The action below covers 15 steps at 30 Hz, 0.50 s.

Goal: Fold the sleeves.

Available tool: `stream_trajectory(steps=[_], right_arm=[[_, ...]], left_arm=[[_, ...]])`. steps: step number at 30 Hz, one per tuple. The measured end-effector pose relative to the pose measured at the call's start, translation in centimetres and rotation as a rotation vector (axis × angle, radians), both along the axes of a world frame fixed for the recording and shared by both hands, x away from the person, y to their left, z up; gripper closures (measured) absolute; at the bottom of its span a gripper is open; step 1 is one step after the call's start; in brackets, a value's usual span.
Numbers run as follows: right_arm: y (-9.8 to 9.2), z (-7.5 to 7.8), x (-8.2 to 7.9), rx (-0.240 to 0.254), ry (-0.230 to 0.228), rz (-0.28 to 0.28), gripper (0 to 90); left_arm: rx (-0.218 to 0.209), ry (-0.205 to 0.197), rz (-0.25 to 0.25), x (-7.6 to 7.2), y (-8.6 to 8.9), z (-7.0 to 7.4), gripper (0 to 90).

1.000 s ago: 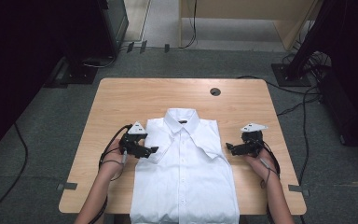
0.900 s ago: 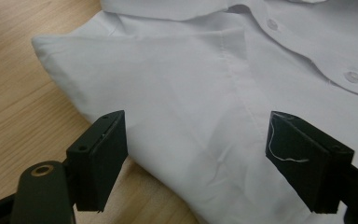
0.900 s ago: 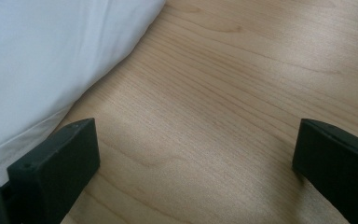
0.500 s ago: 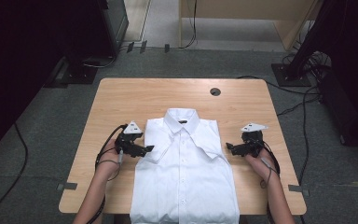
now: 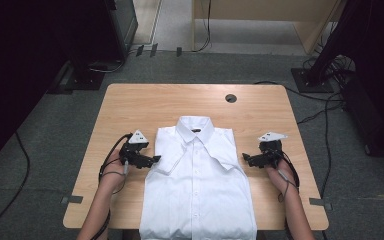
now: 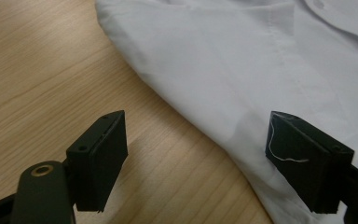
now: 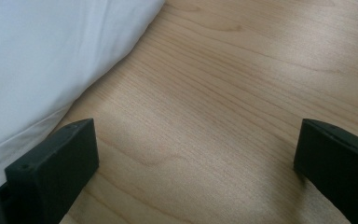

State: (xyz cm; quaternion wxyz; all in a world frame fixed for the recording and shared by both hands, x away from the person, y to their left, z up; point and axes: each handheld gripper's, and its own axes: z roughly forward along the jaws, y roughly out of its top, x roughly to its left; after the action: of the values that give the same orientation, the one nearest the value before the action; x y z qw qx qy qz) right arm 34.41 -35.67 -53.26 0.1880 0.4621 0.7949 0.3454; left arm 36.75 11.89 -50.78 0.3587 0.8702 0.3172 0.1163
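1. Shirt (image 5: 199, 185): white, buttoned, lying face up on the table (image 5: 145, 105) with its collar toward the far edge and its hem hanging just over the near edge.
2. Both short sleeves are folded inward over the chest, so the body makes a long narrow rectangle.
3. A small dark label sits inside the collar; its writing is too small to read. No other brand or lettering can be made out on the cloth.
4. Left claw (image 5: 155, 159): low over the table at the shirt's left side, level with the folded sleeve, tips pointing at the cloth.
5. In the left gripper view the shirt (image 6: 242, 70) edge runs diagonally between the jaws, which stand wide apart. One jaw is over bare wood, the other over the fabric, and neither grips anything. A thin white thread clings to the jaw over the fabric.
6. Right claw (image 5: 246, 158): at the shirt's right side, about level with the left one, tips close to the cloth edge.
7. In the right gripper view the jaws are spread wide over bare wood (image 7: 223, 93), holding nothing. The shirt (image 7: 46, 56) edge lies just beside one jaw.
8. A dark round hole (image 5: 231, 98) is set in the table beyond the collar, well apart from the shirt.
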Motion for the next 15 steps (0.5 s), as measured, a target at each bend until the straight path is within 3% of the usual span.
stream_trajectory(steps=[15], right_arm=[[0.0,0.0,0.0,-0.001,-0.001,0.000,0.0]], left_arm=[[-0.020,0.008,0.013,0.3,1.3,-0.4,20.7]])
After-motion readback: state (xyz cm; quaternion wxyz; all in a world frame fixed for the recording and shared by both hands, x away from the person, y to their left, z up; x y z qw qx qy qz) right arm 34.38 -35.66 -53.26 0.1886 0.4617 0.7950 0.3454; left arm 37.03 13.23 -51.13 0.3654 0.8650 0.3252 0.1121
